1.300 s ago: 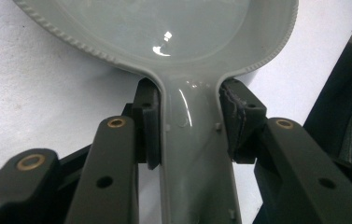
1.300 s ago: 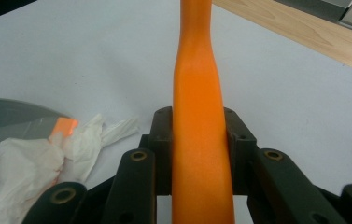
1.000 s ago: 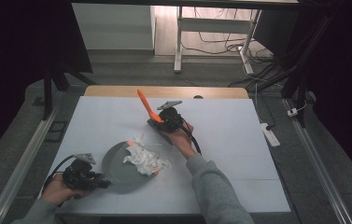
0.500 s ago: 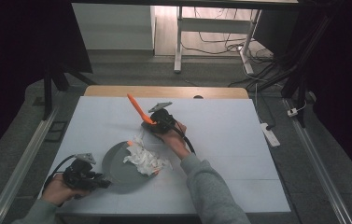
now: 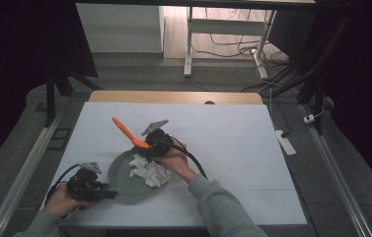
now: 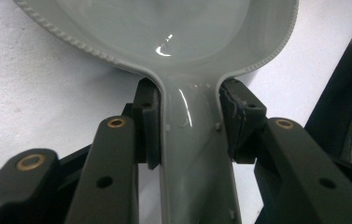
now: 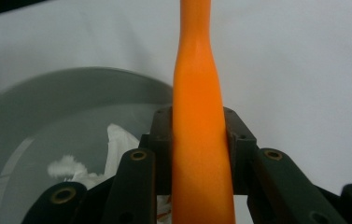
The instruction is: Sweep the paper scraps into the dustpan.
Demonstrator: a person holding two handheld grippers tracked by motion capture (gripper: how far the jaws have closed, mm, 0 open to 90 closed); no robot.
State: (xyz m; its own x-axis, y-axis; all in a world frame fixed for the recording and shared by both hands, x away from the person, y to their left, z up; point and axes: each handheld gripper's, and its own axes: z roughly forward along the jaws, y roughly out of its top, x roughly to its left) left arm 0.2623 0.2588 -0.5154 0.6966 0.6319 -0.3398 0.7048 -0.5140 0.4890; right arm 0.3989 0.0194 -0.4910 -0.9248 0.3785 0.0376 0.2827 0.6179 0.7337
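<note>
High view showed the left tool (image 5: 105, 191) gripping the grey pan's handle (image 6: 197, 158), the right tool (image 5: 150, 145) squeezing an orange utensil handle (image 5: 127, 131); tipping might spill the white scraps (image 5: 148, 171).

no legible text, labels, brands, numbers or signs anywhere

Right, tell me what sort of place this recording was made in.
Probably a lab or studio set up for recording, not a kitchen. A white table stands between metal rails on the floor, dark curtains close off the sides, and loose cables lie under a desk behind.
</note>
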